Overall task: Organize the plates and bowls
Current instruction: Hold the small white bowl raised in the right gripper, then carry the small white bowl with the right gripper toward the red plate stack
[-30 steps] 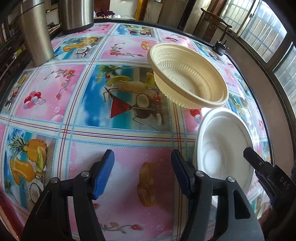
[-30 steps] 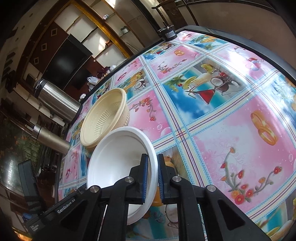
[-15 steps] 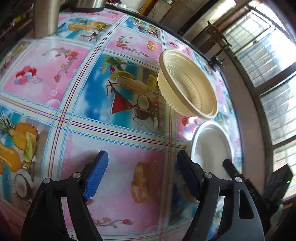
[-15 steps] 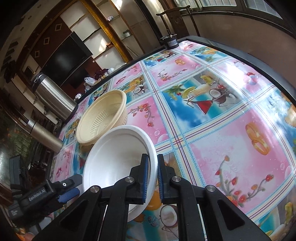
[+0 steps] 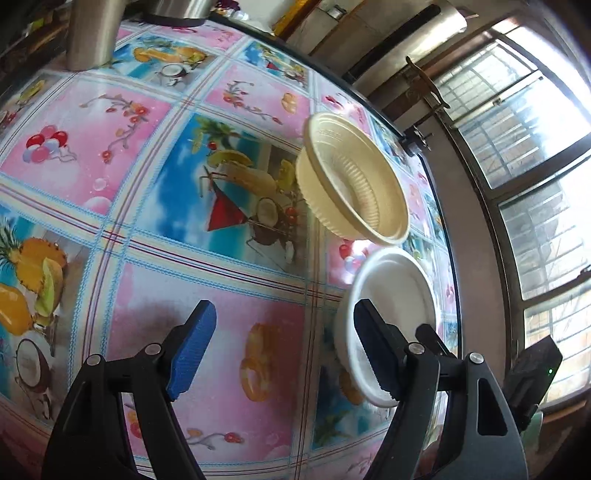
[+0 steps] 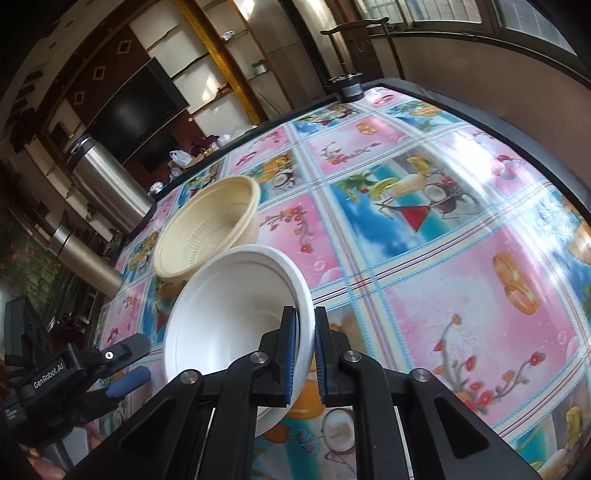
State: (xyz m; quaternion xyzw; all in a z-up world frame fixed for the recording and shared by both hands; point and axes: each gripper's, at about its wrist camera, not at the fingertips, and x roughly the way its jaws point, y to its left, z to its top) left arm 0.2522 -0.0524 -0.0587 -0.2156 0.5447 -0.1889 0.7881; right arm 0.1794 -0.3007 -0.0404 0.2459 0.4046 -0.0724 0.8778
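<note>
A white bowl (image 6: 236,314) hangs tilted above the table, its rim clamped between the blue pads of my right gripper (image 6: 306,354), which is shut on it. The same white bowl (image 5: 395,295) shows at the lower right of the left wrist view, partly behind a finger. A cream ribbed bowl (image 6: 207,225) stands on the patterned tablecloth just beyond it; in the left wrist view the cream bowl (image 5: 354,181) sits right of centre. My left gripper (image 5: 280,343) is open over a pink tablecloth square, holding nothing, to the left of the white bowl.
Two steel flasks (image 6: 107,184) stand at the table's far left side; one flask (image 5: 92,33) shows in the left wrist view. A small dark object (image 6: 347,86) sits at the table's far edge. The table rim (image 6: 498,125) curves along the right by a window wall.
The white bowl has risen and tilted a little in my right gripper. My left gripper has lifted and swung its view toward the window side, staying open.
</note>
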